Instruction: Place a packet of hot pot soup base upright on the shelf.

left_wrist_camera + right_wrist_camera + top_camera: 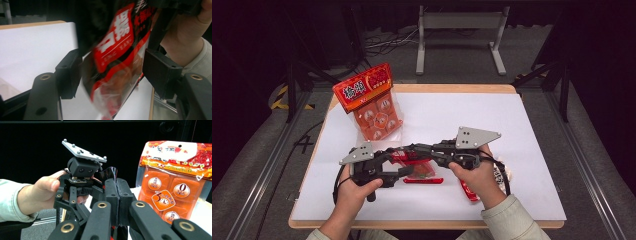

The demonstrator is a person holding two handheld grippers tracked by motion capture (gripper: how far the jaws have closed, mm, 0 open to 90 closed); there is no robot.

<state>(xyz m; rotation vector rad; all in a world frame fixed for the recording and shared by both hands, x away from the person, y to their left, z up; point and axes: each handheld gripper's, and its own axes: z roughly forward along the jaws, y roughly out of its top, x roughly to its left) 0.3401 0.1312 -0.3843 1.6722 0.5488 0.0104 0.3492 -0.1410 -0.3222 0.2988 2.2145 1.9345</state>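
A red and black snack packet with a clear lower part hangs between my two grippers over the middle of the white table. My right gripper is shut on one edge of it; a bit of dark film sticks out above its closed jaws. My left gripper has the packet between its pads, with a narrow gap on one side. In the high view the left gripper and the right gripper meet at the packet.
An orange bag of wrapped cubes stands upright at the table's back left, close behind the grippers. A red strip and another red packet lie near the front edge under the right hand.
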